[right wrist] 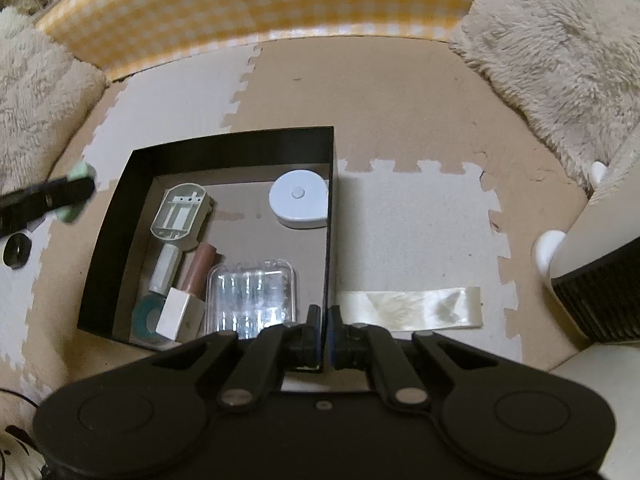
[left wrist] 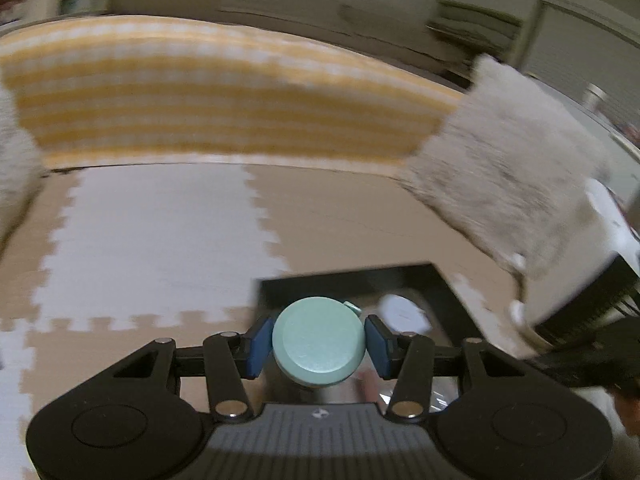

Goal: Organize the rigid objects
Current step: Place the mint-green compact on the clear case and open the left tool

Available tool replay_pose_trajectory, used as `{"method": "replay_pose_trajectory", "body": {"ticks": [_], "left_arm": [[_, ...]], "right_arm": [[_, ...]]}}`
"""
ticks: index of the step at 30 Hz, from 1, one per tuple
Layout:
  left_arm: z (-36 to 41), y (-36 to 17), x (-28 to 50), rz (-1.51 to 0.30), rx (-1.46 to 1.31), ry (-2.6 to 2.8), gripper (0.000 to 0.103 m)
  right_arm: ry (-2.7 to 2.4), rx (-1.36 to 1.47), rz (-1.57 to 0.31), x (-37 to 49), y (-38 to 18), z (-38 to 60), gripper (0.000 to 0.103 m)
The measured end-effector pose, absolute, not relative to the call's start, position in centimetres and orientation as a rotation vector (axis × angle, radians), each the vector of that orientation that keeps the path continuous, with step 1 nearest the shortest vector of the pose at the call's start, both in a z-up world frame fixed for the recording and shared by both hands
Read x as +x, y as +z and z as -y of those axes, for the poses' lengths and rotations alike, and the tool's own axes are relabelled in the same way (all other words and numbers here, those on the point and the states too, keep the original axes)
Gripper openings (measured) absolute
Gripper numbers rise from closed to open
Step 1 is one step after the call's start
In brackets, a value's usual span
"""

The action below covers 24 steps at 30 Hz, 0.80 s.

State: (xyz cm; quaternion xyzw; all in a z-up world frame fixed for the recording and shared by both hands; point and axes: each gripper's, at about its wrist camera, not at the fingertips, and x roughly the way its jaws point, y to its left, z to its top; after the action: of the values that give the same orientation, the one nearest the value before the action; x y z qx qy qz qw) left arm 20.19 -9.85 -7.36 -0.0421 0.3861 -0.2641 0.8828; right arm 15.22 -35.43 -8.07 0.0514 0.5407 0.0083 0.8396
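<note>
- Mint bottle (left wrist: 319, 346): clamped by its round cap in left hand-held gripper (left wrist: 319, 345), above floor mat beside box (right wrist: 224, 148).
- Rigid, smooth, likely light; cap grip could slip.
- Right hand-held gripper (right wrist: 325, 334) pinched on box's wall.

yellow checked cushion (right wrist: 260, 8) | fluffy beige blankets (right wrist: 560, 60) | foam puzzle mat (right wrist: 400, 100) | tape strip (right wrist: 408, 306)

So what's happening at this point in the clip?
A person with two handheld grippers is sorting small items into a black box on a foam floor mat. The left gripper holds a mint-green round-topped object above the mat, near the box. The right gripper is shut on the box's near wall. A white round case and other items already lie inside.
</note>
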Motion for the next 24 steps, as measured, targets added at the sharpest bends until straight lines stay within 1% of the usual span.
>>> {"method": "replay_pose_trajectory", "body": {"ticks": [7, 13, 19, 24], "left_arm": [[14.3, -8.9, 17.7, -0.841, -0.025, -0.683, 0.051], [17.0, -10.5, 16.8, -0.839, 0.052, -0.754, 0.051], [18.2, -11.9, 16.7, -0.853, 0.072, -0.804, 0.051], [18.8, -12.7, 16.9, -0.882, 0.032, -0.819, 0.051]], "right_arm": [[0.018, 0.102, -1.144, 15.2, -8.1, 35.3, 0.003], [0.017, 0.098, -1.145, 15.2, -8.1, 35.3, 0.004], [0.016, 0.094, -1.145, 15.2, -8.1, 35.3, 0.004], [0.015, 0.085, -1.145, 15.2, -8.1, 35.1, 0.004]]}}
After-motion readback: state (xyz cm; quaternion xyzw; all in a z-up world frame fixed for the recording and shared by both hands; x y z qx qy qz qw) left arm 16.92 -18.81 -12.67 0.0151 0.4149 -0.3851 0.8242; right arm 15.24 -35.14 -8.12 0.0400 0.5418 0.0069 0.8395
